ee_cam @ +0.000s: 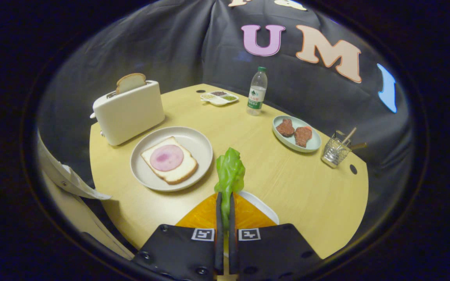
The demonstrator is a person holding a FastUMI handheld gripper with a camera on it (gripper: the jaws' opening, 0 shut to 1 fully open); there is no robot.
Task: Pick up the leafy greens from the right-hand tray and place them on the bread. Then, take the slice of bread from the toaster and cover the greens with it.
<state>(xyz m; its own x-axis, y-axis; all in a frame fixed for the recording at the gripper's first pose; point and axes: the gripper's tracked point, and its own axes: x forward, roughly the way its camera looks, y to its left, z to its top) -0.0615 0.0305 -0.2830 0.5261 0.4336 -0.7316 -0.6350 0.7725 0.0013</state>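
While its two fingers press close together on the stem end of a bright green leafy lettuce piece (230, 173), the claw (225, 203) holds that leaf upright above a white tray with an orange sheet (262, 207) lying just under the fingers on the round pale wooden table (287, 183). The leaf's ruffled top rises beyond the fingertips, clear of the tray.

Ahead and to the left of the fingers sits a round cream plate (199, 144) carrying a slice of white bread (178, 171) topped with a round pink slice of ham (166, 157). Just beyond that plate stands a boxy white toaster (131, 113) with a second slice of bread (130, 82) sticking up from its slot.

Farther back on the table lie a small white divided dish with seasonings (219, 98) and, near it, a clear plastic water bottle with a green cap (257, 91). To the right, a pale blue oval plate (313, 142) holds two brown meat patties (294, 132), and beside it stands a wire mesh holder with wooden sticks (336, 150). A pale sleeve (68, 177) shows at the table's left edge.
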